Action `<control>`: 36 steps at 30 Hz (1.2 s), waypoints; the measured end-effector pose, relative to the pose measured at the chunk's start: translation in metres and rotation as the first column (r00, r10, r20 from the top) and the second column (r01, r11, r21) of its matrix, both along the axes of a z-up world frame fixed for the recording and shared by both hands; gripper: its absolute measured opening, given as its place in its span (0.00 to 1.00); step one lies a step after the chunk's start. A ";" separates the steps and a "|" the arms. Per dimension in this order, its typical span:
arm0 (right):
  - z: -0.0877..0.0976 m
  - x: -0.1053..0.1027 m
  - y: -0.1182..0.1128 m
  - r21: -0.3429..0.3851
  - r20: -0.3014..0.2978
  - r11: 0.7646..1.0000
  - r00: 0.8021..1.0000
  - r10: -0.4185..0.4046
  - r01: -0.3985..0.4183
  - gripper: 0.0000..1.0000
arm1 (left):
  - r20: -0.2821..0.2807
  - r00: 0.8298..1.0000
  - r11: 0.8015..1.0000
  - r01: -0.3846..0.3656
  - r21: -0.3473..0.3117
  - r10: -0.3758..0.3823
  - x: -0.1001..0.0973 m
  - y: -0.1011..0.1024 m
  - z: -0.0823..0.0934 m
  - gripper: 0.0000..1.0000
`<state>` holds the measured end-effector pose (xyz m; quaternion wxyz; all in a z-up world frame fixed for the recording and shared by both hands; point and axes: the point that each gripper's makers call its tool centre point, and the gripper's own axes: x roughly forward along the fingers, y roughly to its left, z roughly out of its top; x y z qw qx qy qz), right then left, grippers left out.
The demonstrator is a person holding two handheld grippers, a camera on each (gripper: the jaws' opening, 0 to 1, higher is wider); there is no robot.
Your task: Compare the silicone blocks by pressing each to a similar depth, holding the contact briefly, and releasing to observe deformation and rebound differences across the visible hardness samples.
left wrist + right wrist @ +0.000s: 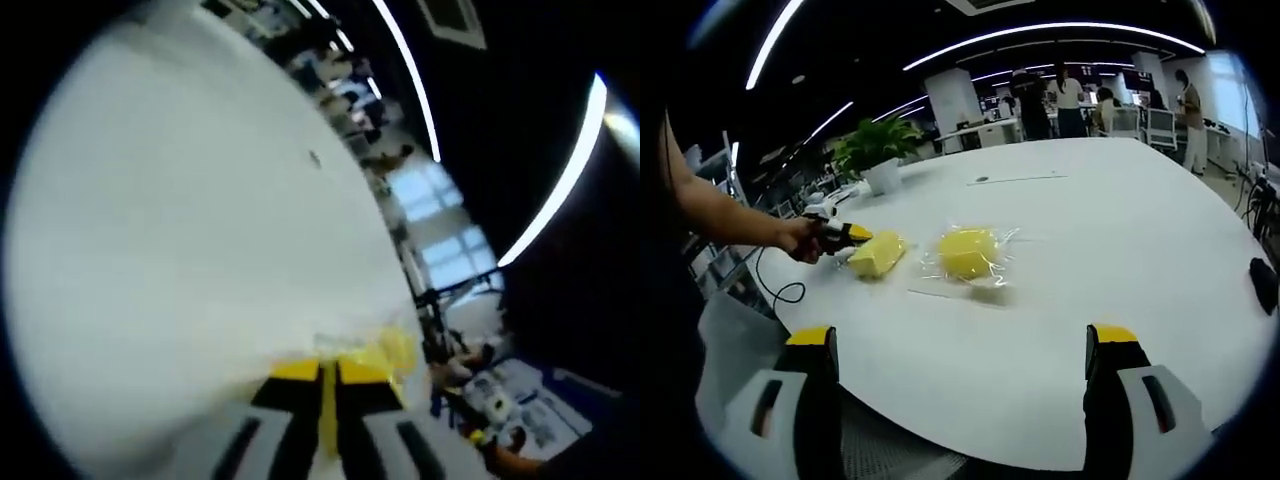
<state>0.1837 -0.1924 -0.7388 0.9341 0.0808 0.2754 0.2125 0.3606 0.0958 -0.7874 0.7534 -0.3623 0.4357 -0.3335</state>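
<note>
Two yellow silicone blocks lie on a white round table (1120, 230). The left block (877, 255) is bare-looking and wedge-shaped; the right block (968, 252) sits in crinkled clear wrap. A hand holds my left gripper (845, 235) with its tips against the left block's near end. In the blurred left gripper view, that gripper (329, 375) has its yellow-tipped jaws together, and a yellow block (388, 348) in wrap lies just beyond them. My right gripper (960, 340) hovers wide open over the table's front, short of both blocks, nothing between its jaws.
A potted plant (878, 150) stands at the table's far left edge. A black object (1262, 282) lies at the right edge. A cable (775, 290) hangs off the left side. Several people stand among desks in the background.
</note>
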 end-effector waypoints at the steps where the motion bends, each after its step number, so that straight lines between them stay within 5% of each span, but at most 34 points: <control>1: 0.000 0.000 0.000 0.001 0.000 1.000 1.000 -0.001 0.001 0.96 | 0.003 1.000 1.000 0.000 -0.005 0.000 0.000 0.000 0.001 0.02; 9: 0.001 -0.001 -0.001 0.001 0.000 1.000 1.000 -0.007 0.007 0.96 | 0.024 0.999 0.999 0.023 -0.045 -0.022 -0.006 -0.006 0.014 0.00; 12: 0.001 -0.001 -0.001 0.002 0.001 1.000 1.000 -0.006 0.006 0.96 | 0.131 0.988 0.997 0.078 0.019 -0.079 -0.007 -0.005 0.015 0.00; 18: 0.003 -0.001 -0.001 0.004 0.005 1.000 1.000 -0.009 0.009 0.96 | 0.097 0.994 0.998 0.053 -0.018 -0.052 -0.006 -0.005 0.024 0.00; 21: 0.003 -0.001 -0.001 0.004 0.006 1.000 1.000 -0.008 0.008 0.96 | 0.142 0.989 0.998 0.050 -0.025 -0.046 -0.005 -0.007 0.039 0.00; 24: 0.004 -0.001 -0.001 0.004 0.009 1.000 1.000 -0.005 0.005 0.96 | 0.246 0.965 0.996 0.091 0.009 -0.090 -0.008 -0.013 0.060 0.00; 26: 0.004 -0.001 0.000 0.005 0.010 1.000 1.000 -0.002 0.002 0.96 | 0.268 0.958 0.995 0.098 0.013 -0.097 -0.010 -0.017 0.070 0.00; 31: 0.007 0.001 0.003 0.002 0.015 1.000 1.000 0.011 -0.011 0.96 | 0.379 0.912 0.987 0.134 0.084 -0.156 -0.019 -0.023 0.092 0.00; 34: 0.009 0.002 0.006 0.005 0.022 1.000 1.000 0.019 -0.019 0.96 | 0.442 0.876 0.979 0.143 0.145 -0.193 -0.022 -0.021 0.097 0.00; 36: 0.011 0.003 0.008 0.002 0.027 1.000 0.999 0.029 -0.029 0.96 | 0.492 0.836 0.962 0.144 0.231 -0.243 -0.027 -0.021 0.101 0.00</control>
